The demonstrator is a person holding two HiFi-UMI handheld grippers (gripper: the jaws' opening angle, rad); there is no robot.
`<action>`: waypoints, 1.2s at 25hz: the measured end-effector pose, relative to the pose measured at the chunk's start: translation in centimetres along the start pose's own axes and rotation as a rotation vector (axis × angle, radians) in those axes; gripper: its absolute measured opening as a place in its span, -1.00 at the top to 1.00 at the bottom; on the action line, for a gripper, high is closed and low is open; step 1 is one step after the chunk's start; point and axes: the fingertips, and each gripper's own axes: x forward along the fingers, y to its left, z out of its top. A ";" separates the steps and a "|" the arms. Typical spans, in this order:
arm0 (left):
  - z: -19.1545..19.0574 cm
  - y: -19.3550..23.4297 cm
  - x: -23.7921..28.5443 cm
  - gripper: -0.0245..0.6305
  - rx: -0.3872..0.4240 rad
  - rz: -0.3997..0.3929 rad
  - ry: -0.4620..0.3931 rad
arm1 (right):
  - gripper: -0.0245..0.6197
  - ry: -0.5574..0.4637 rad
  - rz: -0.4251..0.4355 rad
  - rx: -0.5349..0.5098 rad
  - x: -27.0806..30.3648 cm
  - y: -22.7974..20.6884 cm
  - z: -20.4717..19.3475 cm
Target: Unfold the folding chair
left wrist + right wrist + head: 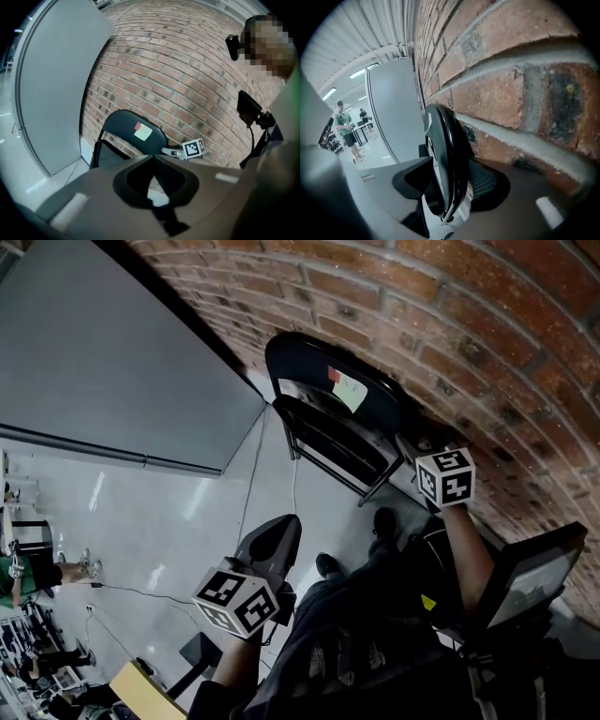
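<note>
Step in hand: securing a hold on the folded chair; unfolding has not begun.

The left gripper [279,532] is fully closed and empty, held over the floor [187,512] well apart from the chair.

The folding chair [309,371] stands folded at the floor's edge, leaning against the brick wall [487,324].

The right gripper [412,444] is at the backrest's top edge, jaws wide and straddling it; no firm clamp is evident.

Next move, as judged: close on the backrest, draw the chair off the wall, then swing the seat down.
</note>
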 end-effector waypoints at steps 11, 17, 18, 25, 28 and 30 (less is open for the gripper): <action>-1.6 -0.4 3.9 0.92 0.017 -0.019 0.100 | 0.34 -0.036 -0.046 -0.095 0.9 0.0 -0.4; -2.3 -0.5 8.7 0.92 -0.032 -0.051 0.163 | 0.35 -0.073 -0.038 -0.108 1.0 0.2 0.0; -2.4 -0.4 9.6 0.92 -0.033 -0.052 0.174 | 0.35 -0.078 -0.037 -0.109 1.0 0.1 0.0; -3.3 1.4 16.4 0.92 -0.015 0.018 0.228 | 0.35 -0.106 -0.028 -0.102 1.1 0.1 0.0; -4.8 1.7 19.0 0.92 0.002 0.019 0.269 | 0.36 -0.114 -0.023 -0.109 1.2 0.0 0.2; -5.8 2.0 20.6 0.92 0.052 0.033 0.305 | 0.35 -0.118 -0.018 -0.104 1.1 0.1 0.1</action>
